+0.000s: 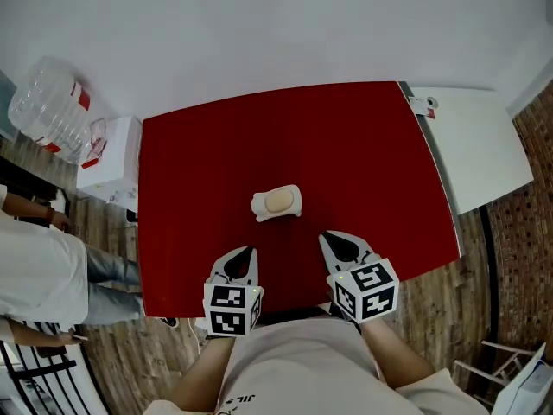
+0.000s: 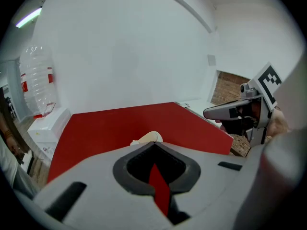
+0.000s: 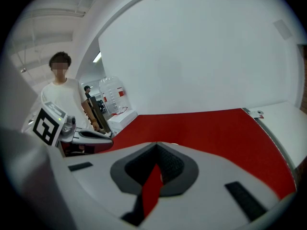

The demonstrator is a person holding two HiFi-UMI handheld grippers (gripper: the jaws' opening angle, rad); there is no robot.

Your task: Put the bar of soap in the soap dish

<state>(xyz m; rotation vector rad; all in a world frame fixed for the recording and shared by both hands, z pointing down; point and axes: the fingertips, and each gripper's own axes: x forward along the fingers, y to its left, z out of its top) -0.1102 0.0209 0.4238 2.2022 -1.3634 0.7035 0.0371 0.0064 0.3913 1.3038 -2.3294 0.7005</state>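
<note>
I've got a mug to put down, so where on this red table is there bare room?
The red table is bare along its far edge and on both sides of the soap dish, out to the left and right edges. It is crowded only at the near edge, where the left tool and right tool point at the dish.

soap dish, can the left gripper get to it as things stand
Probably yes: only bare red table lies between the left gripper and the soap dish, with the right gripper off to one side. The left gripper's jaws are shut, so they would have to open first.
</note>
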